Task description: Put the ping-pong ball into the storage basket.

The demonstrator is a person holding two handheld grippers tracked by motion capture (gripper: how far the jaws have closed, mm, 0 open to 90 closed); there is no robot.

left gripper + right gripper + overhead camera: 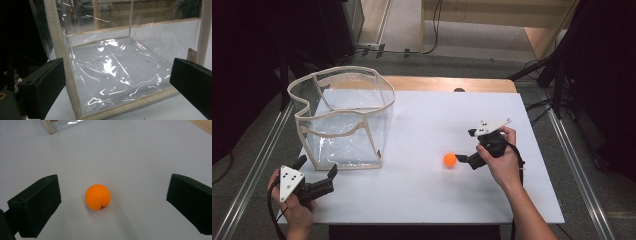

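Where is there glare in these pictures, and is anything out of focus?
In the left gripper view, bright streaks of glare run across the crinkled clear plastic bag, and the room behind it looks soft. In the right gripper view, the orange ball is sharp with a faint shadow, while the near jaws are slightly blurred. In the high view, the white table is bright and the surroundings are dark.

White table (422,195); bag (343,118), ball (450,160)
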